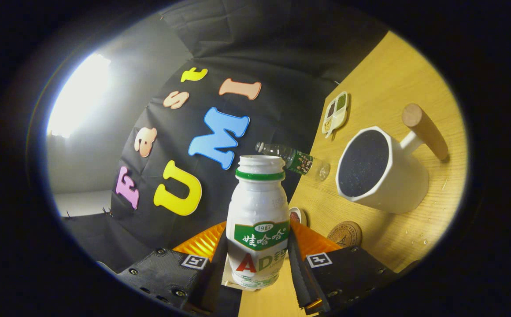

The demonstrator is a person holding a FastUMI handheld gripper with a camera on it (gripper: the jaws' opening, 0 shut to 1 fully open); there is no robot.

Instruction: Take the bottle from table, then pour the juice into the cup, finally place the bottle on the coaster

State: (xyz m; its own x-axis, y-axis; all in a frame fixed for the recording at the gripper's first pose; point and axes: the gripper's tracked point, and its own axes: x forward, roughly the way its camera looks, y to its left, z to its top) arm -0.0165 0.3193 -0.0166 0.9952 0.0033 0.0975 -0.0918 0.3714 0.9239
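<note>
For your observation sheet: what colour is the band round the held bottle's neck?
Green, in the gripper view: bottle between the tool's fingers.

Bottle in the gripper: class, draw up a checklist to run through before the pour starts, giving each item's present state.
1. Gripper shut on the white bottle, a finger on each side: ok.
2. Bottle mouth uncapped: ok.
3. White cup open and unobstructed: ok.
4. Bottle mouth over the cup: not ok, the cup lies beyond the fingers, off to one side.
5. Round coaster free for the bottle: ok.
6. Juice left in the bottle: cannot tell, it is opaque.
</note>
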